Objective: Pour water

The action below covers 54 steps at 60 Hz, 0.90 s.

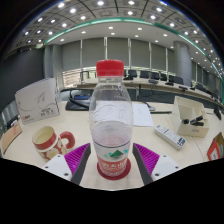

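We see a clear plastic water bottle (111, 118) with a red cap standing upright between the two fingers of the hand-held gripper (113, 160). Its magenta pads (76, 156) sit against the bottle's lower sides, gripping it just above the tabletop (150, 135). The bottle's red-and-green label hides its base. To the near left stands a red-patterned cup (47, 141); behind it, a white box (38, 100). To the right lie a white remote-like object (169, 136) and an open white box (191, 115), its contents hard to make out. Office chairs and windows fill the far background.
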Each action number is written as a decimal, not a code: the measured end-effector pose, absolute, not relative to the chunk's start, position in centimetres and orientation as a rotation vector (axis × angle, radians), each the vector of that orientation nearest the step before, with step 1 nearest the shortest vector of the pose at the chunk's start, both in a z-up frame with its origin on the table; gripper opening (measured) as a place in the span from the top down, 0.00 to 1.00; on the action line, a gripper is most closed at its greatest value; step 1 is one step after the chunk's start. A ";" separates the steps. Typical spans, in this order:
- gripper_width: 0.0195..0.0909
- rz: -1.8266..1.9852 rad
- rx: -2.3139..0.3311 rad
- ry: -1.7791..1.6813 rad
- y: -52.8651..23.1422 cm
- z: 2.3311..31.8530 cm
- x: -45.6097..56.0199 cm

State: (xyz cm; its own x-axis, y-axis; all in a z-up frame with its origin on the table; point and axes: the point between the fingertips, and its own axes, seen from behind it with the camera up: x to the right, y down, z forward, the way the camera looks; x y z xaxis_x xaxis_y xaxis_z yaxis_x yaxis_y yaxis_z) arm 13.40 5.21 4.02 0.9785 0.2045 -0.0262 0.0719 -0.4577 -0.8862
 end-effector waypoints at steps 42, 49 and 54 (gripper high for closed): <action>0.07 -0.089 -2.232 0.021 -20.4 20.0 6.7; 0.07 -0.127 -2.216 0.015 -23.1 21.7 5.5; 0.07 -0.136 -2.199 0.021 -24.2 22.9 4.9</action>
